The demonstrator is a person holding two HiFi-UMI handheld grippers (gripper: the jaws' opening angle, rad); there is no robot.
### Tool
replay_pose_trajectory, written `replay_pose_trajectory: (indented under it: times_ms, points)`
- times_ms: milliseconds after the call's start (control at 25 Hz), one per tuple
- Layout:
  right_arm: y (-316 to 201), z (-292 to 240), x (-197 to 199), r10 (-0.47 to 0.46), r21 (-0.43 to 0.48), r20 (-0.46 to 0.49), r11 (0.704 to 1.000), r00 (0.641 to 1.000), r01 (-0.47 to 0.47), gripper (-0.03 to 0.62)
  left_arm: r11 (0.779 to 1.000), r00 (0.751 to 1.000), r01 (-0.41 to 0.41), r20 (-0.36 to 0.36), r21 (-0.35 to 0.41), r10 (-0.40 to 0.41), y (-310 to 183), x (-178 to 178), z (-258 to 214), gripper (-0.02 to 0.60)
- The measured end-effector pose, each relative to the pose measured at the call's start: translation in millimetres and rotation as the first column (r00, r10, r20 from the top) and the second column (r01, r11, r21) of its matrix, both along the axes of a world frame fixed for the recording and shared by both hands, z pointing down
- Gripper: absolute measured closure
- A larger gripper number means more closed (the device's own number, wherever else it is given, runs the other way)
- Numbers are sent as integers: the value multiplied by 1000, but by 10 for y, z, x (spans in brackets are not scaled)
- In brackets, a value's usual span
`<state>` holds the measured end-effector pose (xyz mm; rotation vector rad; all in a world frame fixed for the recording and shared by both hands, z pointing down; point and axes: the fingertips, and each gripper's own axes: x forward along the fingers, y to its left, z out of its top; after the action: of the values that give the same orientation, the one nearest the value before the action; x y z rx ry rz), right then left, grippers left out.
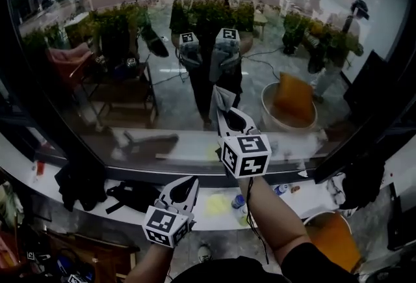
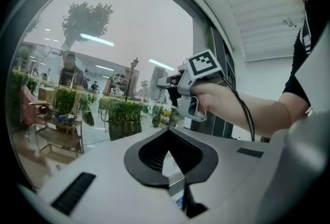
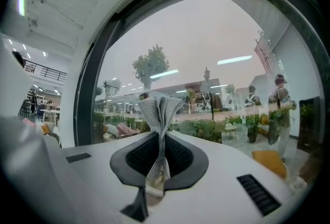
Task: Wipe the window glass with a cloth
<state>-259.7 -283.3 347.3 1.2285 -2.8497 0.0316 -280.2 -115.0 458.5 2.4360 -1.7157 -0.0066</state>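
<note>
- My right gripper [image 3: 159,158] has its jaws clamped on a grey cloth [image 3: 160,112]. The cloth is pinched low between the pads and fans out in folds past the tips.
- The free end of the cloth points straight ahead of those jaws at the window glass [image 3: 206,37]. It is very near the pane, but I cannot tell whether it touches.
- In the head view the right gripper [image 1: 233,122] is raised in front of me, its marker cube [image 1: 246,155] just behind the jaws. The cloth [image 1: 221,101] stands up beyond the tips.
- My left gripper [image 2: 167,153] has its jaws together with nothing between them. It is angled toward the same window glass [image 2: 103,37], with the right gripper [image 2: 178,86] ahead and to the right of its tips.
- In the head view the left gripper [image 1: 184,188] sits lower than the right and nearer my body, well back from the pane.
- Beyond the cloth, the window glass [image 1: 117,99] mirrors both grippers, with green plants behind it.
</note>
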Motion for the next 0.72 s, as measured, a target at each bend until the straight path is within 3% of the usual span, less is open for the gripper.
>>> replay_pose_trajectory:
  times_ms: [320, 720]
  points:
    - [-376, -29, -462, 10, -29, -4, 1000, 1000, -10, 549, 1000, 1000, 17, 12, 6, -17, -13, -245, 40, 574]
    - [-627, 5, -534, 61, -36, -1, 998, 998, -61, 549, 996, 996, 93, 4, -9, -93, -13, -416, 50, 574]
